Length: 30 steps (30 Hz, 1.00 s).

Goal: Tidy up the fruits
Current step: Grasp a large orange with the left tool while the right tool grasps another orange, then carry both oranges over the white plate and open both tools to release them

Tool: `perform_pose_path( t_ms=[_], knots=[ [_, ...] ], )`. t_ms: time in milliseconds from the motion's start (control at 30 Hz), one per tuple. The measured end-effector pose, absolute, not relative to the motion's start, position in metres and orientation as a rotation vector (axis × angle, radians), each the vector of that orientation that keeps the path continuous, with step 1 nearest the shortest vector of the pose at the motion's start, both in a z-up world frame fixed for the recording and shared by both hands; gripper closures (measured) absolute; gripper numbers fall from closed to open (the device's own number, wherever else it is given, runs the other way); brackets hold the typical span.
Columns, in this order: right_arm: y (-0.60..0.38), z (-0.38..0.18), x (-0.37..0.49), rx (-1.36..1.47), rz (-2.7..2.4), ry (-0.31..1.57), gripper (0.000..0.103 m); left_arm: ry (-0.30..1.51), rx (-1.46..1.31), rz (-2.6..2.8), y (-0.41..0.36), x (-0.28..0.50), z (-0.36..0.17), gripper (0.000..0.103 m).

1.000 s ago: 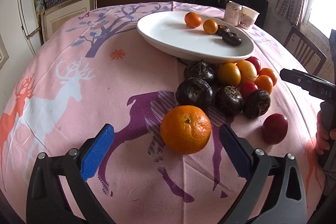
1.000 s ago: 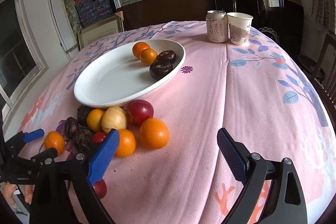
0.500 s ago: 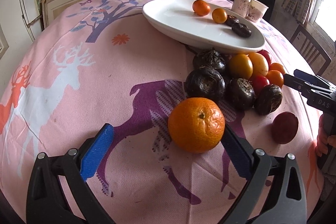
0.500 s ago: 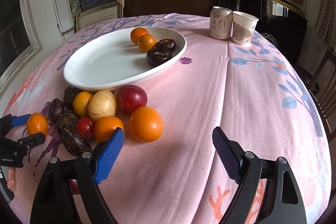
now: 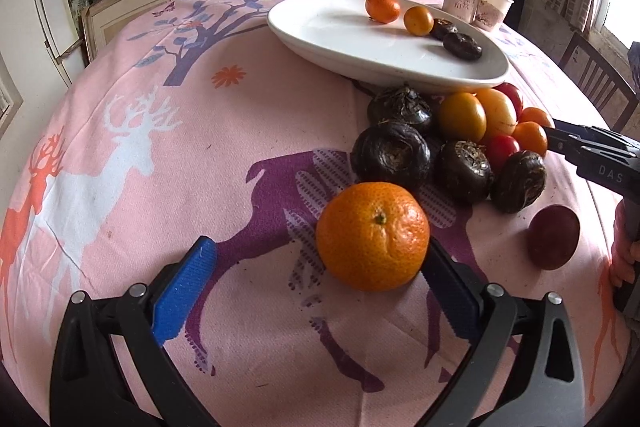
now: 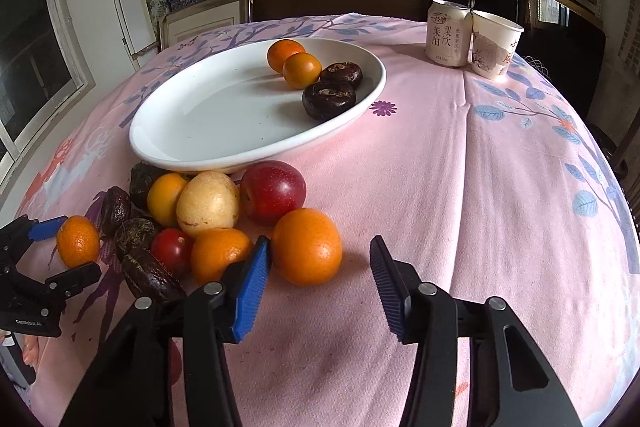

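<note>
Left wrist view: your left gripper (image 5: pixel 318 291) has its blue-padded fingers (image 5: pixel 184 291) spread wide, with a large dimpled orange mandarin (image 5: pixel 373 235) lying on the pink deer-print tablecloth (image 5: pixel 168 163) between them, against the right-hand pad and well apart from the left-hand one. Just beyond the mandarin sits a cluster of dark brown water chestnuts (image 5: pixel 391 154), backed by yellow-orange and red round fruits (image 5: pixel 462 116) at the near rim of the white oval ceramic plate (image 5: pixel 344 45). The plate holds two small oranges (image 5: pixel 382 7) and two dark chestnuts (image 5: pixel 462 45) along its far right side. A dark red plum-like fruit (image 5: pixel 553 237) lies apart at the right, near your right gripper (image 5: pixel 592 155), which enters from the right edge.

Right wrist view: your right gripper (image 6: pixel 320 287) also has its fingers apart, clamped on nothing. A smooth round orange (image 6: pixel 306 246) rests on the cloth between them, just beside the left-hand blue pad (image 6: pixel 251 291). To its left lie another orange fruit (image 6: pixel 220 254), a pale yellow potato-like fruit (image 6: pixel 208 205), a red apple-like fruit (image 6: pixel 273 192) and a small red tomato-like fruit (image 6: pixel 171 247). A pale drink can (image 6: pixel 447 33) and a white paper cup (image 6: pixel 496 45) stand touching at the table's far right.
</note>
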State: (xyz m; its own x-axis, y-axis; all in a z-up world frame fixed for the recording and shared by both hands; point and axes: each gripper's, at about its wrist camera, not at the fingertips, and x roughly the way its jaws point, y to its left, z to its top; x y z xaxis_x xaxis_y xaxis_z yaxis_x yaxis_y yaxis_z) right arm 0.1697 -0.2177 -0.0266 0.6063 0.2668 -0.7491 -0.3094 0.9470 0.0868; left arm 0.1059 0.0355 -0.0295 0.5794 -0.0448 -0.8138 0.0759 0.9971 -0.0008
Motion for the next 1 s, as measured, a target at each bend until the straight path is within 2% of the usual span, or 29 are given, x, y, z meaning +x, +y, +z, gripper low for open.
perform_pose_path(
  t_ms=[33,133,167,200,233,267,367,433,800,1000],
  knots=[
    [-0.215,-0.027,0.169,-0.067,0.336,0.856,0.067,0.936,0.027,-0.078,0.036,0.104,-0.027,0.005],
    [-0.214,-0.026,0.167,-0.074,0.336,0.855,0.067,0.904,0.011,-0.098,0.037,0.099,-0.022,0.005],
    [-0.215,-0.026,0.167,-0.071,0.337,0.856,0.067,0.899,0.008,-0.107,0.037,0.099,-0.022,0.007],
    [-0.215,-0.026,0.167,-0.071,0.337,0.856,0.067,0.896,0.003,-0.116,0.037,0.098,-0.021,0.013],
    [-0.215,-0.026,0.167,-0.07,0.338,0.856,0.067,0.895,-0.009,-0.138,0.037,0.098,-0.021,0.029],
    [-0.215,-0.026,0.167,-0.07,0.337,0.856,0.067,0.892,-0.025,-0.161,0.038,0.098,-0.02,0.038],
    [-0.216,-0.026,0.168,-0.065,0.339,0.858,0.067,0.889,-0.043,-0.2,0.036,0.098,-0.02,0.048],
    [-0.216,-0.027,0.168,-0.065,0.34,0.859,0.067,0.882,-0.038,-0.207,0.034,0.097,-0.019,0.052],
    [-0.233,-0.019,0.16,0.005,0.312,0.813,0.067,0.807,-0.093,-0.233,0.041,0.09,-0.006,0.054],
    [-0.247,0.003,0.152,0.096,0.336,0.721,0.067,0.75,-0.097,-0.245,0.036,0.111,0.025,0.054]
  ],
)
